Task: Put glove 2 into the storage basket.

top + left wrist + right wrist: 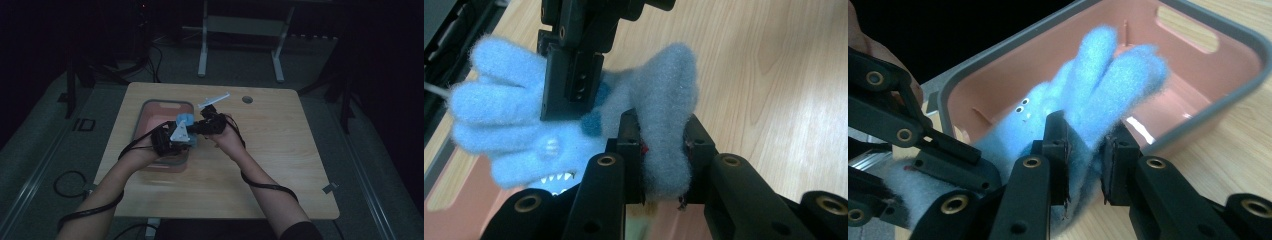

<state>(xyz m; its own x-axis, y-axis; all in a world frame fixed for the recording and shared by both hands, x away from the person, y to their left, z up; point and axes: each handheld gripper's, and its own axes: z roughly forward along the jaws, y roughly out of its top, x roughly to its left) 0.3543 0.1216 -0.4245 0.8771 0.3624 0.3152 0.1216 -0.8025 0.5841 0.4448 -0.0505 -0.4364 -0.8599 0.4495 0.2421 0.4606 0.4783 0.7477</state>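
— Where can I pass from here?

— I see bare table (280,165) to the right and on the near side; both grippers could swing there freely.

— And left?

— The pink bin (150,107) sits there, its grey rim raised, just beside my hands. At the far edge a white strip (214,100) lies close by, and a round hole (247,99) sits further right.

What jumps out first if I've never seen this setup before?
A fluffy blue glove with little eyes and teeth, pinched between the left hand-held gripper and the right hand-held gripper. They hold it at the edge of a pink bin on the wooden table, in a dark room.
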